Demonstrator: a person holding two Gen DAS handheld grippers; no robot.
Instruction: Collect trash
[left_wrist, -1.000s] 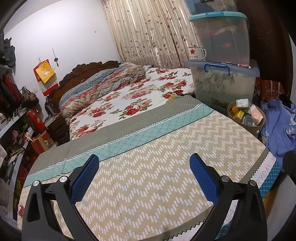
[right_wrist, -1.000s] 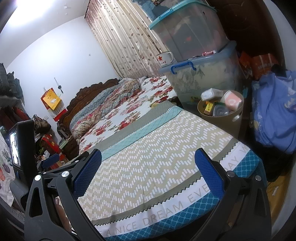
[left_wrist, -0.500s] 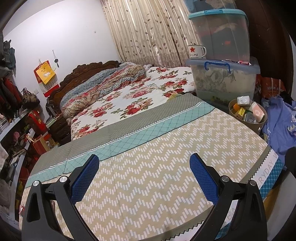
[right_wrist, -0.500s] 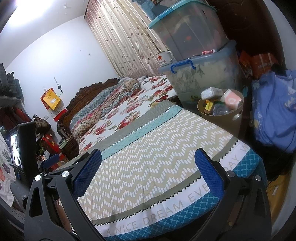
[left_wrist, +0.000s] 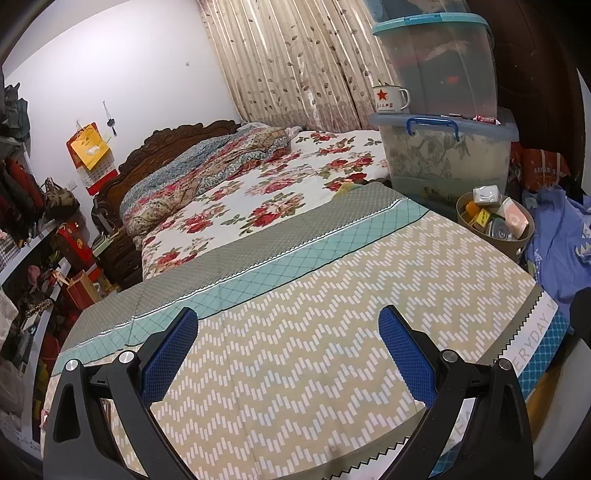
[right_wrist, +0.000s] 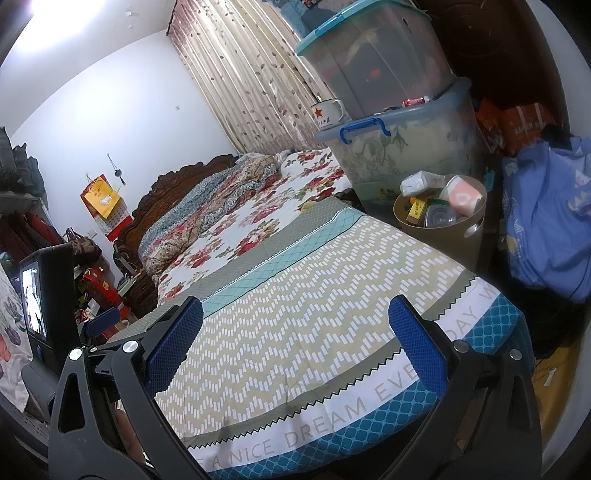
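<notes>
Hovering over the bed foot, both claws spread wide, nothing between the blue textured pads. Left claw (left_wrist: 288, 349) sits above the beige zigzag-patterned bedspread (left_wrist: 332, 332); right claw (right_wrist: 295, 332) is above the same spread (right_wrist: 295, 314), closer to its white band with grey "A NICE DREAM EVERYDAY" lettering and blue honeycomb border (right_wrist: 332, 432).

Past the zigzag area: a teal diamond-grid stripe (left_wrist: 295, 258), then a grey checked strip, then a white sheet with red roses (left_wrist: 266, 192). A rumpled floral quilt (left_wrist: 207, 177) is bunched against the carved dark wooden headboard (left_wrist: 166, 136).

Task thing: round tan plastic waste bin (left_wrist: 517, 247), on the floor just beside the far right corner of the bed foot. Already holds stuff: a white tissue pack (left_wrist: 487, 195), a pink-and-white carton (left_wrist: 515, 221), a small yellow box, and a clear plastic lid or cup. Right wrist view shows the same bin (right_wrist: 424, 236) with contents reaching above the rim.

Just behind the bin: translucent storage box with a blue-handled lid (left_wrist: 447, 162), a second clear tub with a teal lid (left_wrist: 439, 62) stacked on it, and a white enamel mug with a red star (left_wrist: 389, 99) on the lower lid beside the upper tub.

Right of the bin: heap of blue fabric (right_wrist: 546, 221). Leaf-print curtains (left_wrist: 288, 62) behind the boxes. Left wall: cluttered shelves, red bags, yellow-and-red hanging calendar (left_wrist: 90, 147). Left gripper's body with a small lit screen (right_wrist: 33, 302) shows at the left edge of the right wrist view.
</notes>
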